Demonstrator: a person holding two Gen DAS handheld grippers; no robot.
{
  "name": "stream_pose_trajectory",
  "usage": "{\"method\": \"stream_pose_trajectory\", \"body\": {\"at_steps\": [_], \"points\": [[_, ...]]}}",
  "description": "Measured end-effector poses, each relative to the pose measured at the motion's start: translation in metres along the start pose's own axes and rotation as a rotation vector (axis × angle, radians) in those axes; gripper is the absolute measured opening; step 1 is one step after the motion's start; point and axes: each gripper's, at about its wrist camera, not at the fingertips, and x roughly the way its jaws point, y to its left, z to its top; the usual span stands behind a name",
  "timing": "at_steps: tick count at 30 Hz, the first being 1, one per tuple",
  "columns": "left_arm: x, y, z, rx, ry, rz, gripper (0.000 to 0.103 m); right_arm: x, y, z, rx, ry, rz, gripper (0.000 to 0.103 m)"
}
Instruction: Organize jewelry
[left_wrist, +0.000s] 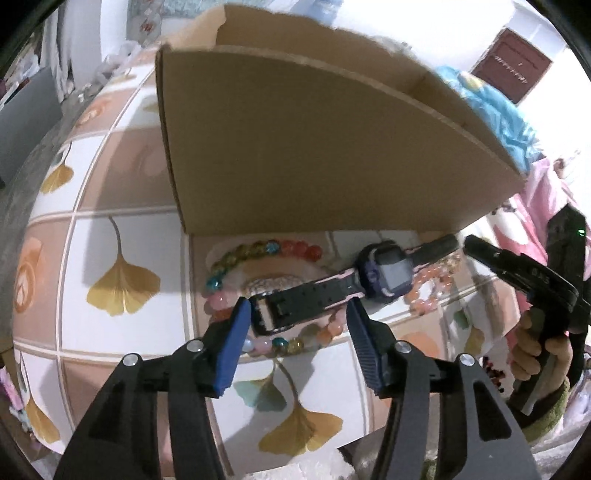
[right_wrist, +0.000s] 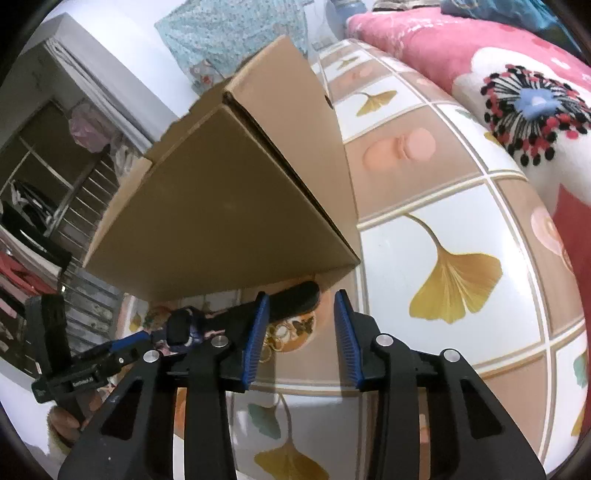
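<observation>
A watch with a purple case and a black, pink-lined strap lies on the table in front of a cardboard box. It rests across a colourful bead bracelet and a peach bead bracelet. My left gripper is open, with the buckle end of the strap lying between its blue pads, not squeezed. My right gripper is open too. The strap's other end lies just past its tips. Seen from the left wrist, the right gripper comes in from the right, held by a hand.
The tablecloth has a tile and ginkgo-leaf print. The box stands close behind the jewelry, its wall overhanging it. A pink floral blanket lies at the table's far right. Blue cloth sits behind the box. Shelves with clothes stand on the left.
</observation>
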Motion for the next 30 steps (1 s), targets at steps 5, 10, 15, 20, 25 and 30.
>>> {"method": "stream_pose_trajectory", "body": {"at_steps": [5,10,15,20,25,30], "points": [[0.006,-0.009,0.005,0.025,0.034,0.007,0.069,0.005,0.007,-0.001,-0.032,0.02,0.004,0.037],[0.006,-0.003,0.01,-0.025,0.035,-0.046,0.071,0.009,0.014,-0.001,-0.041,0.029,0.021,0.039],[0.005,0.009,0.011,-0.107,0.027,-0.154,0.071,0.011,0.017,-0.002,-0.041,0.031,0.037,0.039],[0.01,0.016,0.009,-0.193,0.045,-0.334,0.071,0.015,0.019,-0.001,-0.04,0.031,0.039,0.039],[0.008,0.002,0.009,-0.153,-0.003,-0.352,0.071,0.015,0.017,0.0,-0.034,0.027,0.034,0.034],[0.008,-0.021,0.009,-0.054,-0.033,-0.269,0.07,0.015,0.012,0.0,-0.011,0.023,0.04,0.028]]}}
